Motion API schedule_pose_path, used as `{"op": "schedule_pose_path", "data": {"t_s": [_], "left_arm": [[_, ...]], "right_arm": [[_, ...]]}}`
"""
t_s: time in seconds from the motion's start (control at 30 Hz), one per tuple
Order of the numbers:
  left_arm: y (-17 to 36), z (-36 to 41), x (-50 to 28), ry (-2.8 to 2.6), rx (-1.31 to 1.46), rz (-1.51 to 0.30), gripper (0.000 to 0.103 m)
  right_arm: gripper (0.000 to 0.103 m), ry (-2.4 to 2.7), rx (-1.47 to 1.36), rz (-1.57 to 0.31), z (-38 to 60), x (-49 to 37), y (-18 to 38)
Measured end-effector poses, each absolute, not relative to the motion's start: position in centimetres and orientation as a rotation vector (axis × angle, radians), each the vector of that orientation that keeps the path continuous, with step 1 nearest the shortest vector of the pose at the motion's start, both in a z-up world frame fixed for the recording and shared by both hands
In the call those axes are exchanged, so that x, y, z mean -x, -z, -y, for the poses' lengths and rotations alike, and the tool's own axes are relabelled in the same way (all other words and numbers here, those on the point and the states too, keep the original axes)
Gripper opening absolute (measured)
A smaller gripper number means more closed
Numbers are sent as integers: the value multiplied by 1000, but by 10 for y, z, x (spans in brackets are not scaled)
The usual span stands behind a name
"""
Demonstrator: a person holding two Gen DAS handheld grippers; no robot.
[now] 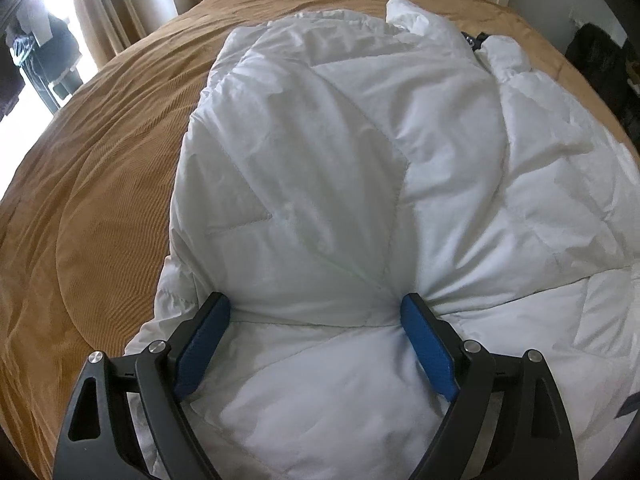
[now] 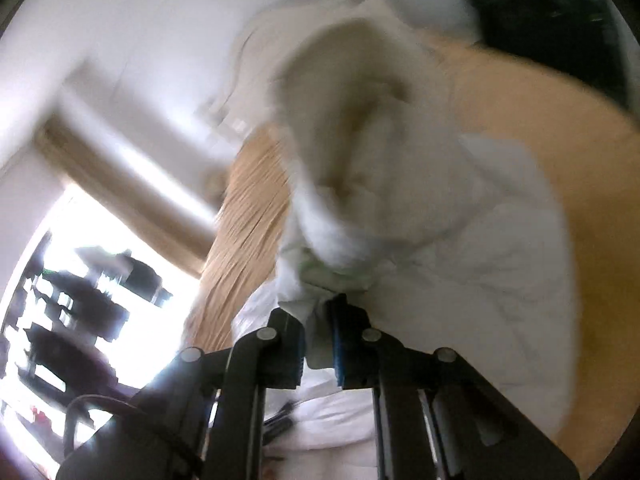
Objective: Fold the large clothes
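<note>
While the white quilted coat (image 1: 340,168) lies spread across the tan bedspread (image 1: 100,160), reaching from the bed's near edge toward its far edge, a bunched part of it (image 2: 352,208) is lifted off the bed. The right gripper (image 2: 318,344) has its blue-padded fingers (image 2: 336,340) pinched tight on that white fabric. The left gripper (image 1: 316,340) presses down on the coat near the bed's near edge, fingers (image 1: 430,348) spread wide, clamping nothing.

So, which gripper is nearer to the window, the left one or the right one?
I cannot settle it. The left gripper, jaws wide, presses on the white padded garment; the window is far across the bed. The right gripper is shut on white fabric, with the window to its left.
</note>
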State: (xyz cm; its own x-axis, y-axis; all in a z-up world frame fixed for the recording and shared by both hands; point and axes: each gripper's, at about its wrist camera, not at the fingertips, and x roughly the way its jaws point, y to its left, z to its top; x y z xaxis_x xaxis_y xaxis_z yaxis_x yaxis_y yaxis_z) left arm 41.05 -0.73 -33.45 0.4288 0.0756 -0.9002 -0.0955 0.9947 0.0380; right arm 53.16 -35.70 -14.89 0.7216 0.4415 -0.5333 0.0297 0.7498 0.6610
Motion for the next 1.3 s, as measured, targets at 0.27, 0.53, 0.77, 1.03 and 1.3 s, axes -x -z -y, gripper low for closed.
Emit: {"op": "schedule_pose_path", "data": {"t_s": [0.27,0.53,0.77,1.03,1.3], "left_arm": [[286,-65,-378,-51,176,-1064,81],[274,-70,-395,132,446,-1072,81],[263,24,-442,227,352,-1045,84],[300,67,-473,170,305,-1142,12],[287,13,-457,109,281,-1176,15]], "right_arm": [[21,-312,-733,-1123,204,-600,297],[69,-361,-636,-1246,171,-597,317],[84,-349,-362,-1102,171,-531,244],[83,-204,-428,-1064,300,-463,240],[58,-50,-418,-965,360,-486,217]]}}
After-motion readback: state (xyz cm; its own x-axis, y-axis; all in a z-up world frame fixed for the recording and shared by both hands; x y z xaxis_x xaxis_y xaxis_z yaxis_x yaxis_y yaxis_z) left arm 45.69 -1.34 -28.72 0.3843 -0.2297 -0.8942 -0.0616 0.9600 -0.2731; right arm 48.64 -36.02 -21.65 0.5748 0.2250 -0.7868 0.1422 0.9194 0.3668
